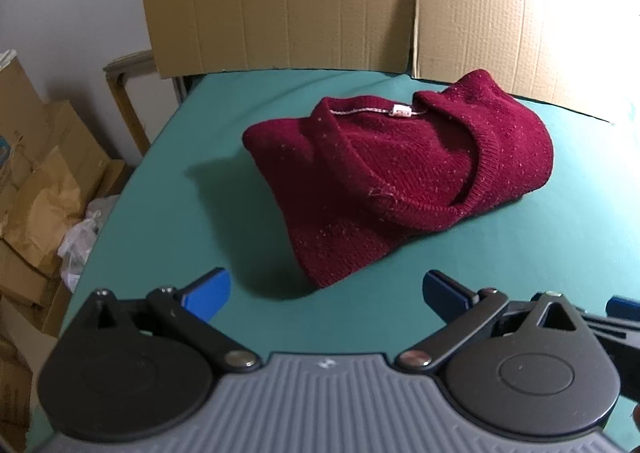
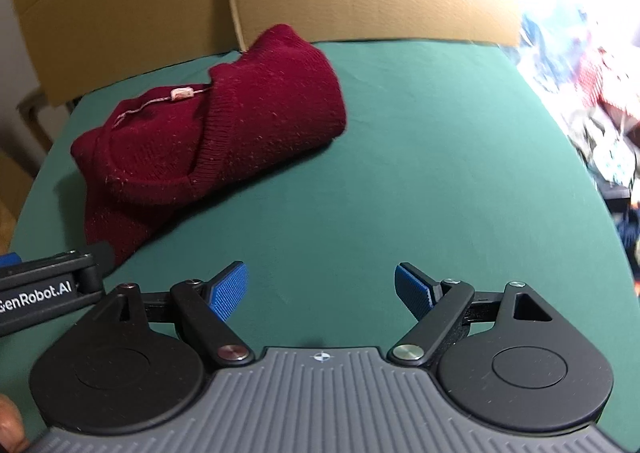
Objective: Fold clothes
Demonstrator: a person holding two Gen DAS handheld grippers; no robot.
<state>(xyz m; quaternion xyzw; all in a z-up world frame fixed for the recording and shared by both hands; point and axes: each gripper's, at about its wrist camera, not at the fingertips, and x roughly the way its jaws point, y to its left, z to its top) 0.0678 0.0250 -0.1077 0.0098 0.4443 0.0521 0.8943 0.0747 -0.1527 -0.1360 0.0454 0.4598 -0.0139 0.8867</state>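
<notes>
Burgundy sweater (image 1: 400, 177) beyond left hand-held gripper (image 1: 326, 293)

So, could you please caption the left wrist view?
Open left claw hovers before a folded maroon sweater on the green table.

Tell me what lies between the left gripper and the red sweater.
Nothing: in the left wrist view only bare green table cover separates the open left gripper from the red sweater.

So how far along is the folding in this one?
The red sweater already lies in a compact folded bundle on the green table. Nothing is in hand: the left gripper and right gripper are both open and clear of it. Little seems left beyond tidying.
</notes>
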